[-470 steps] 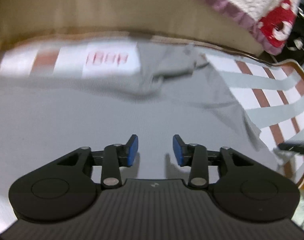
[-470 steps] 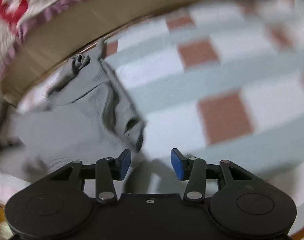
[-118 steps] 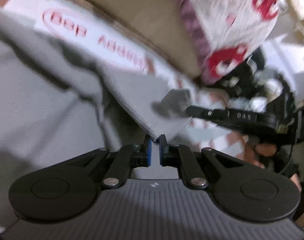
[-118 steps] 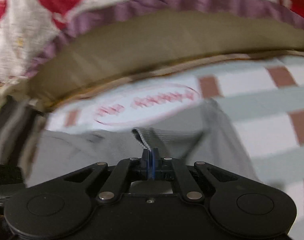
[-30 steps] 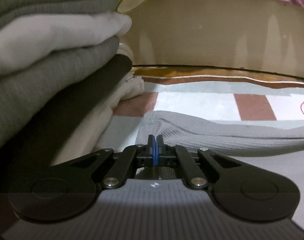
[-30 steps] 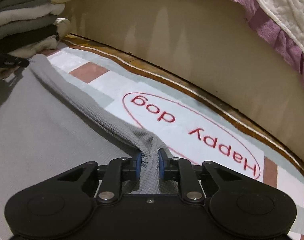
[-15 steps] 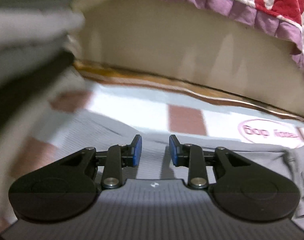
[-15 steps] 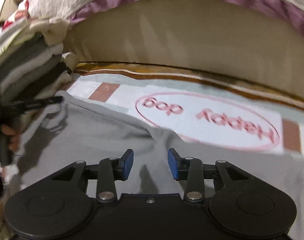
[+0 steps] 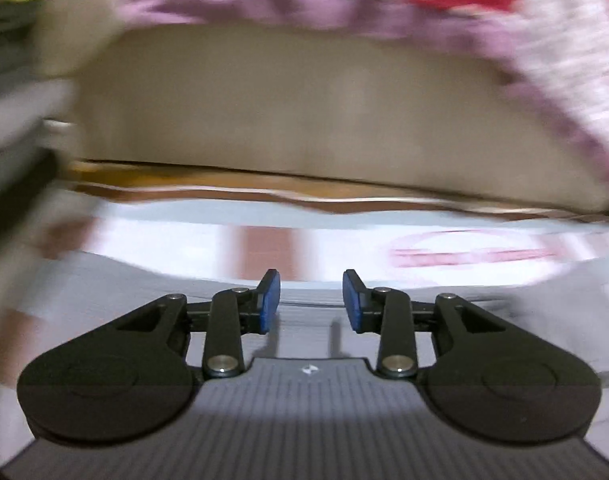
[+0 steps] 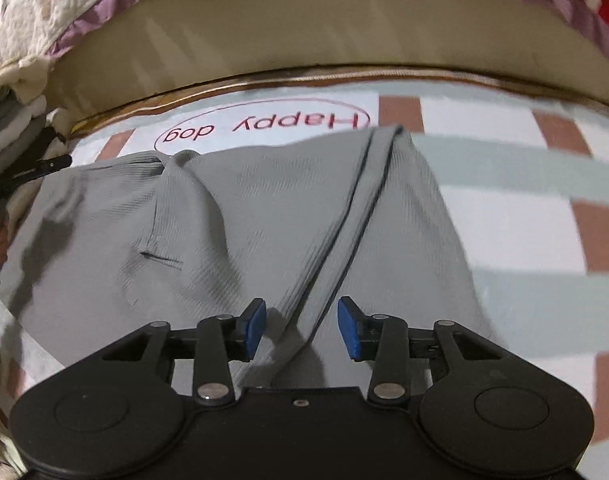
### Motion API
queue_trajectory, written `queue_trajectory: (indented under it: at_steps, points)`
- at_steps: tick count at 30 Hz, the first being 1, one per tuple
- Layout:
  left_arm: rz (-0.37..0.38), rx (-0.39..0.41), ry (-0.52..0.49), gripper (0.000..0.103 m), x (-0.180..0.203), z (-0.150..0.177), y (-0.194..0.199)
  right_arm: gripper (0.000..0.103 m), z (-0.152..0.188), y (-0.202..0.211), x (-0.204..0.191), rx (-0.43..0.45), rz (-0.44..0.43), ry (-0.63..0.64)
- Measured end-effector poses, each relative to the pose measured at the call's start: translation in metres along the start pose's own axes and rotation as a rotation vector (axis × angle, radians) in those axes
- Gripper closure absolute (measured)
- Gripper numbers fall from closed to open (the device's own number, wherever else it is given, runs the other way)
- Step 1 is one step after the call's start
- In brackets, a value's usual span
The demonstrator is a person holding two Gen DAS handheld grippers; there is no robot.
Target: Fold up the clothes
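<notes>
Checked matting point(image 10: 516, 208) in white, pale green and brown covers the floor, with a red "Happy dog" oval point(image 10: 264, 124) printed near its far edge. Beyond it stands a beige bed base point(image 10: 324, 28), overhung by a quilt point(image 10: 36, 4) with a purple frill. No container is in view; folded clothes form a stack point(image 10: 8, 128) at the left edge of the right wrist view. A grey garment point(image 10: 232, 216) lies spread on the matting, partly covering the oval, with a folded edge running from the far right corner toward the right gripper point(image 10: 300, 330). That gripper hangs over the garment; its jaws are opening and its blue pads point(image 10: 253, 330) grip nothing, the cloth lying below them. The left gripper point(image 9: 310, 302) hangs over the garment's near left part; its jaws are also opening, with nothing between them. The left wrist view is blurred. In the right wrist view the left gripper's tip point(image 10: 44, 166) shows beside the stack.
</notes>
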State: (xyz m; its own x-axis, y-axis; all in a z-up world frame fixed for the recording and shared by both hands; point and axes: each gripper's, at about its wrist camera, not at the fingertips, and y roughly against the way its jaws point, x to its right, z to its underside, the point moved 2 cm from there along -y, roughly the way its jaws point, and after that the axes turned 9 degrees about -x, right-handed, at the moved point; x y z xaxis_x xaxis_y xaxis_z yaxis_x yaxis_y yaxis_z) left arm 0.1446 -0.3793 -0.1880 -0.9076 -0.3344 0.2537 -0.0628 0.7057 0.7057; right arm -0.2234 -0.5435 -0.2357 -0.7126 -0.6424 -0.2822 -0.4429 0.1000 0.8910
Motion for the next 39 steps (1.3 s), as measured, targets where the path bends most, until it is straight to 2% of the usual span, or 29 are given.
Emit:
queue_trajectory:
  at_steps: [2,5,6,7,9,11,13,14,15,16,18,21,24,27,28,29,31,32,34,36,37,39]
  points:
    - [0.141,-0.075,0.046,0.054,0.031,0.012,-0.009,0.052,0.001,-0.006,0.002,0.004,-0.043,-0.040]
    - [0.323,-0.212,0.133,0.053,0.068,0.029,-0.029,0.052,0.003,-0.017,0.010,0.011,-0.132,-0.164]
    - [0.372,-0.265,0.195,0.053,0.073,0.030,-0.037,0.052,0.004,-0.019,0.018,0.024,-0.175,-0.240]
    - [0.391,-0.282,0.236,0.053,0.077,0.030,-0.042,0.051,0.005,-0.021,0.025,0.038,-0.218,-0.315]
    - [0.370,-0.256,0.236,0.049,0.086,0.029,-0.045,0.054,0.005,-0.024,0.036,0.043,-0.275,-0.402]
    - [0.304,-0.275,0.194,0.047,0.094,0.031,-0.055,0.071,0.002,-0.023,0.036,0.033,-0.239,-0.368]
    - [0.271,-0.285,0.148,0.054,0.103,0.038,-0.065,0.079,0.001,-0.024,0.030,0.039,-0.190,-0.305]
    - [0.269,-0.270,0.110,0.074,0.108,0.043,-0.066,0.082,0.001,-0.024,0.027,0.044,-0.171,-0.277]
    - [0.249,-0.260,0.045,0.087,0.114,0.048,-0.067,0.085,0.001,-0.024,0.024,0.050,-0.152,-0.250]
    - [0.217,-0.256,-0.021,0.095,0.120,0.050,-0.065,0.093,0.001,-0.024,0.021,0.057,-0.133,-0.226]
    - [0.174,-0.251,-0.083,0.095,0.123,0.049,-0.058,0.096,0.001,-0.015,0.017,0.088,-0.127,-0.189]
    - [0.110,-0.238,-0.105,0.095,0.120,0.045,-0.048,0.096,-0.002,0.001,0.013,0.132,-0.142,-0.140]
    - [0.082,-0.257,-0.113,0.094,0.119,0.043,-0.051,0.097,-0.003,0.003,0.015,0.104,-0.175,-0.147]
    - [0.082,-0.277,-0.069,0.086,0.111,0.044,-0.050,0.096,0.000,-0.012,0.018,0.026,-0.120,-0.151]
    - [0.091,-0.283,-0.057,0.080,0.109,0.044,-0.047,0.095,0.001,-0.015,0.018,0.003,-0.102,-0.150]
    - [0.102,-0.287,-0.045,0.068,0.107,0.044,-0.043,0.090,0.002,-0.016,0.019,-0.019,-0.088,-0.153]
    - [0.164,-0.299,0.003,0.053,0.102,0.046,-0.040,0.085,0.000,-0.015,0.023,-0.029,-0.095,-0.169]
    - [0.204,-0.309,0.036,0.050,0.100,0.048,-0.041,0.073,-0.003,-0.012,0.025,-0.012,-0.111,-0.181]
    - [0.276,-0.324,0.104,0.050,0.095,0.051,-0.047,0.052,-0.008,-0.004,0.033,0.048,-0.145,-0.219]
    - [0.298,-0.305,0.120,0.050,0.095,0.055,-0.053,0.048,-0.018,0.000,0.044,0.086,-0.177,-0.257]
    - [0.293,-0.286,0.103,0.050,0.098,0.057,-0.053,0.043,-0.023,0.000,0.051,0.099,-0.191,-0.276]
    - [0.265,-0.270,0.055,0.050,0.106,0.057,-0.053,0.041,-0.038,-0.005,0.059,0.121,-0.166,-0.287]
